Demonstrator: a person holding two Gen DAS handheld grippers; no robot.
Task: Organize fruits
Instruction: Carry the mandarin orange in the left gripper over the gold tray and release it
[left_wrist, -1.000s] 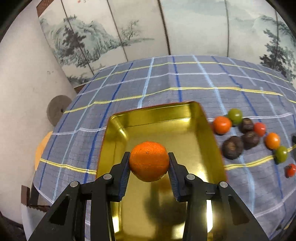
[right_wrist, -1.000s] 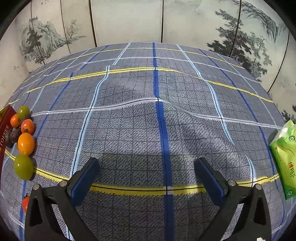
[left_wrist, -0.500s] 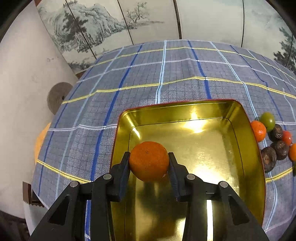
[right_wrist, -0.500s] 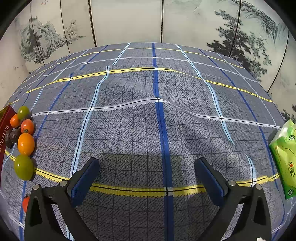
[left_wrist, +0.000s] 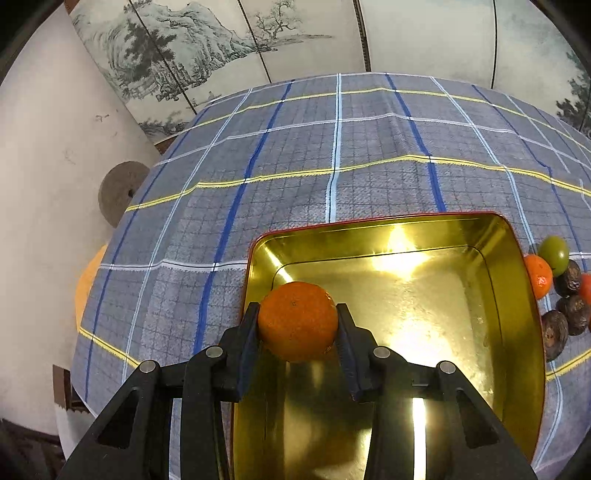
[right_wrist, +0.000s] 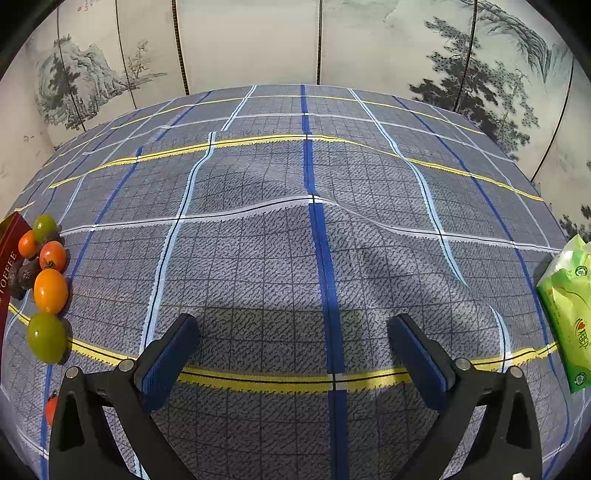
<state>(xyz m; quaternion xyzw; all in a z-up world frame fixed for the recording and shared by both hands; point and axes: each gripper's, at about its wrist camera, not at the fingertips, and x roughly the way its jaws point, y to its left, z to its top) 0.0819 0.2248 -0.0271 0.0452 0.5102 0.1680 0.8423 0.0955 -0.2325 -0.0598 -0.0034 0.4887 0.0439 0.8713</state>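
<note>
the left gripper pinches an orange mandarin between its two fingers, holding it over the near left corner of the gold tin tray. the tray sits on the plaid tablecloth. just beside the tray's right wall lie a green fruit, a small orange fruit and dark wrinkled fruits. the right gripper hangs spread wide over bare cloth, holding nothing, well apart from the tray; a green packet lies at its right.
</note>
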